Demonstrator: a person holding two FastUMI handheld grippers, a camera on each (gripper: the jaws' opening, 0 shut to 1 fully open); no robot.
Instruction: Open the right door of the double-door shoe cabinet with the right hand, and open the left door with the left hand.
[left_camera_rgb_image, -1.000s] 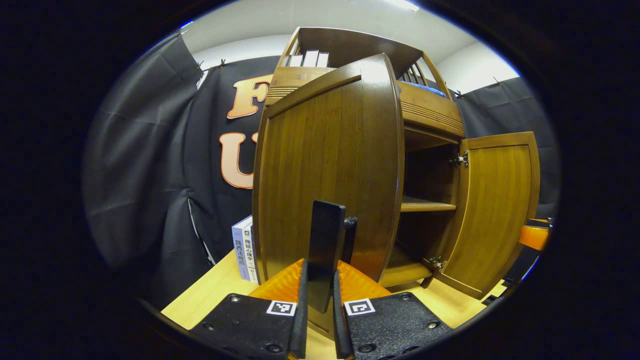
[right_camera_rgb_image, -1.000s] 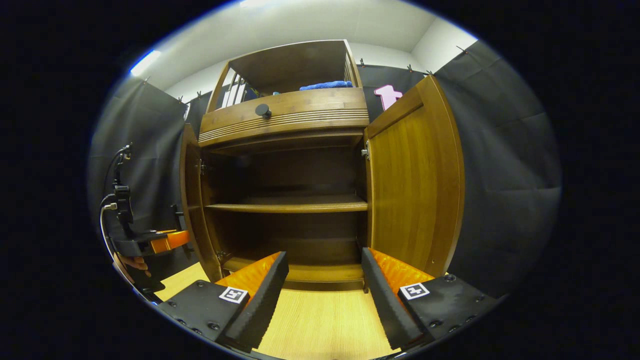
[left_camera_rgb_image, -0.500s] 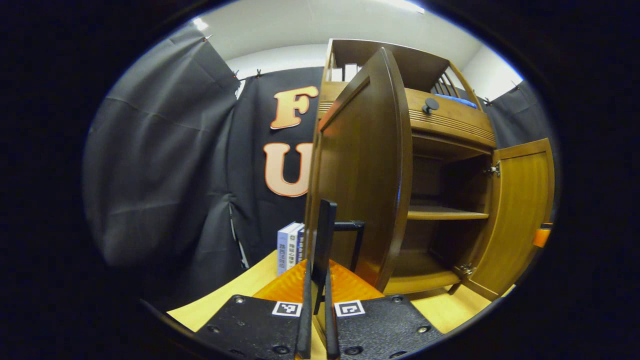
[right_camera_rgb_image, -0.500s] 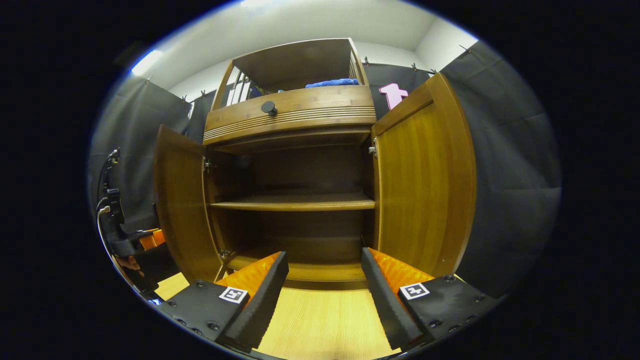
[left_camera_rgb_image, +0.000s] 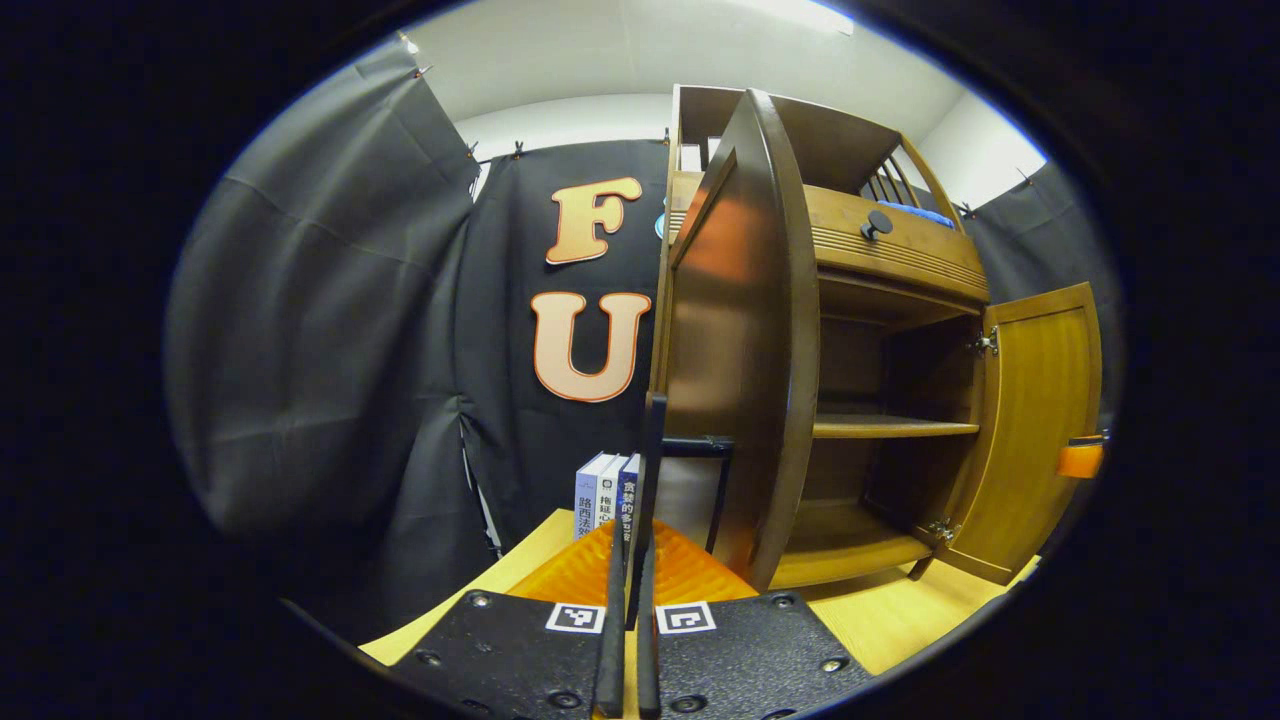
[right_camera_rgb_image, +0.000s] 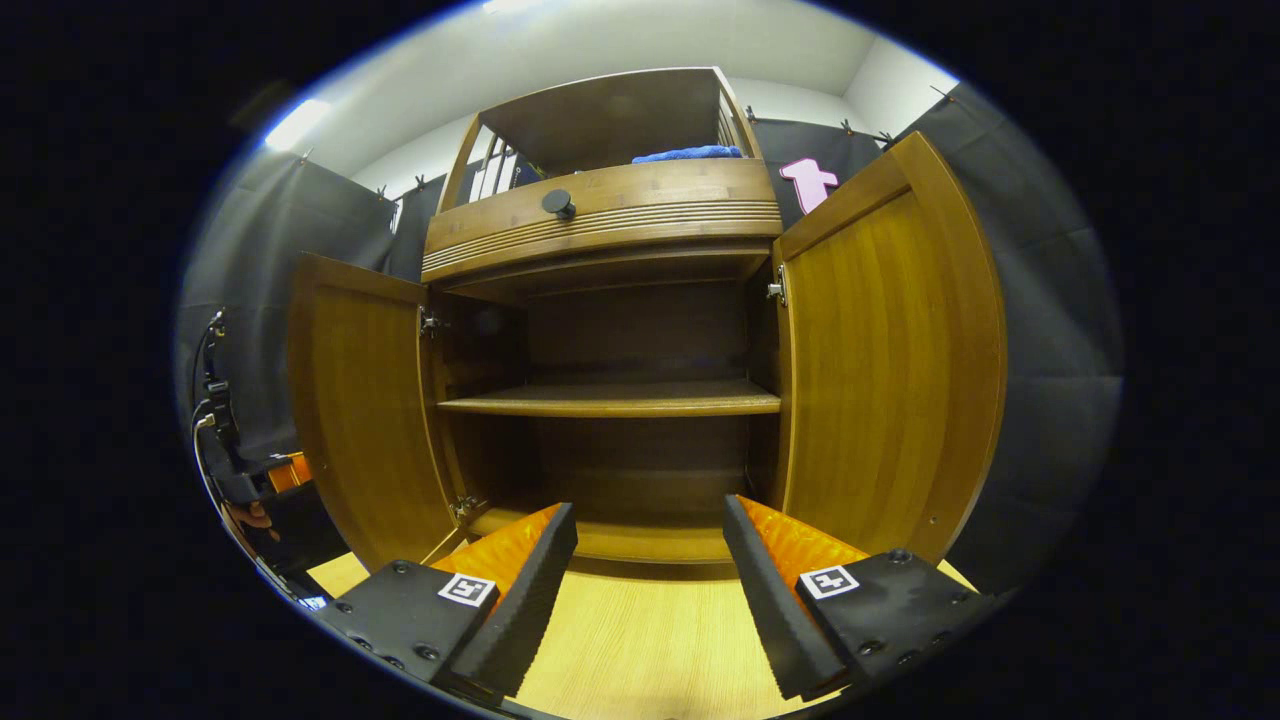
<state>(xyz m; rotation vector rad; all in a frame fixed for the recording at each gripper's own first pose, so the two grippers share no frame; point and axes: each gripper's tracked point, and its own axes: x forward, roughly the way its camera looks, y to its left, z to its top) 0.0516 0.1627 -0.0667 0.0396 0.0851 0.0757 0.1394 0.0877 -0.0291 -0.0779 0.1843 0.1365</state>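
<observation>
The brown wooden shoe cabinet (right_camera_rgb_image: 600, 215) stands with both doors swung out. In the left gripper view the left door (left_camera_rgb_image: 745, 330) shows nearly edge-on, and my left gripper (left_camera_rgb_image: 630, 575) is shut on its black bar handle (left_camera_rgb_image: 652, 450). The right door (left_camera_rgb_image: 1035, 430) stands wide open beyond it. In the right gripper view the left door (right_camera_rgb_image: 360, 420) and the right door (right_camera_rgb_image: 890, 360) flank the bare inner shelf (right_camera_rgb_image: 610, 400). My right gripper (right_camera_rgb_image: 645, 590) hangs open in front of the cabinet's bottom, holding nothing. At the far left edge is the left gripper (right_camera_rgb_image: 265, 478) with a hand under it.
Several books (left_camera_rgb_image: 605, 490) stand upright left of the cabinet on the light wooden tabletop (right_camera_rgb_image: 640, 650). A drawer with a round black knob (right_camera_rgb_image: 557, 203) sits above the doors. A blue cloth (right_camera_rgb_image: 690, 154) lies on the open top shelf. Black cloth walls surround the booth.
The left door has swung further outward with my left gripper still shut on its handle. The right gripper has stayed open and almost still.
</observation>
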